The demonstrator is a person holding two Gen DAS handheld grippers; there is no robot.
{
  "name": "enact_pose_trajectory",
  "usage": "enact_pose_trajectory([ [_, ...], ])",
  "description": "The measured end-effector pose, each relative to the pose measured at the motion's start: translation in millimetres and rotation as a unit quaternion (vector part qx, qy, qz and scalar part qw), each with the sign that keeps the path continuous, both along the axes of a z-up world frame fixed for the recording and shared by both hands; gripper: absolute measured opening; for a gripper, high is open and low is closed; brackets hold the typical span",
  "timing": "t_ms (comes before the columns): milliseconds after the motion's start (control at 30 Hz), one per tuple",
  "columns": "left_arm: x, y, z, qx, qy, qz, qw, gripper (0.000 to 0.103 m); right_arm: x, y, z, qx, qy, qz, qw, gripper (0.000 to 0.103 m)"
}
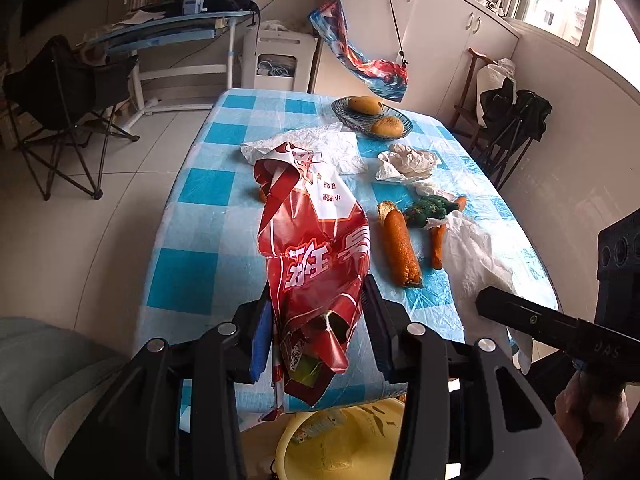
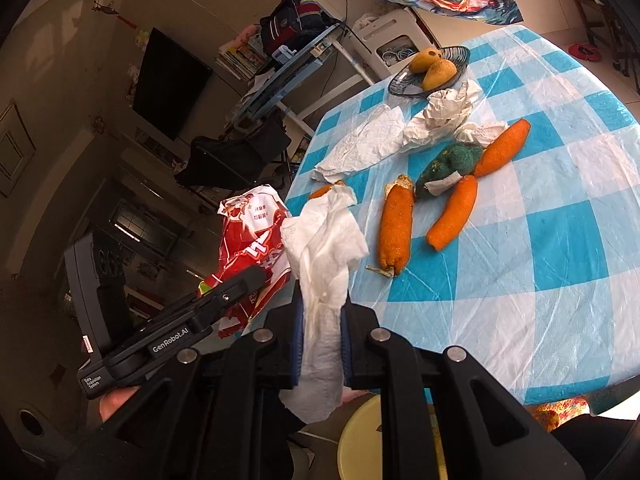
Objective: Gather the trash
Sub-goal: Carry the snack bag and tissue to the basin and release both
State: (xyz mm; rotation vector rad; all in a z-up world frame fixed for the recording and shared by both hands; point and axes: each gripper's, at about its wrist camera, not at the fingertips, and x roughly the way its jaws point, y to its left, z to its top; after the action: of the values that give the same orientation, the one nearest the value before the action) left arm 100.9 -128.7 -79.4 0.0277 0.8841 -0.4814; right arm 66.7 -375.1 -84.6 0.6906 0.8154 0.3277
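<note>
- Basin [image 1: 360, 432], yellow, lies below the table edge, under both of my tools.
- Left gripper [image 1: 320, 328]: I have it clamped on a red snack bag [image 1: 316, 248], which hangs lifted over the table's near edge.
- Right gripper [image 2: 322, 332]: I have it closed on a white paper towel [image 2: 324, 248], held just off the checked tablecloth [image 2: 540, 240].
- Mid-table: toy corn cob [image 2: 396, 228], two toy carrots [image 2: 454, 212], green toy broccoli [image 2: 448, 166].
- Beyond: crumpled tissues [image 2: 440, 116], a flat white wrapper [image 2: 364, 144].
- Far edge: wire basket [image 1: 372, 118] holding two mangoes [image 1: 386, 125].
</note>
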Motion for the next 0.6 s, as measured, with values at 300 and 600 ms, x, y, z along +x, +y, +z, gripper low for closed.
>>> enact_pose_trajectory([
  [300,-75,34,-15,0.014,0.013,-0.006,0.9998,0.04,-59,38,-31,-0.049,0.077,0.026,0.996,0.051],
  [600,-128,32,-64,0.027,0.105,-0.059,0.9923,0.042,-81,5,-4,-0.064,0.014,-0.093,0.994,0.065],
])
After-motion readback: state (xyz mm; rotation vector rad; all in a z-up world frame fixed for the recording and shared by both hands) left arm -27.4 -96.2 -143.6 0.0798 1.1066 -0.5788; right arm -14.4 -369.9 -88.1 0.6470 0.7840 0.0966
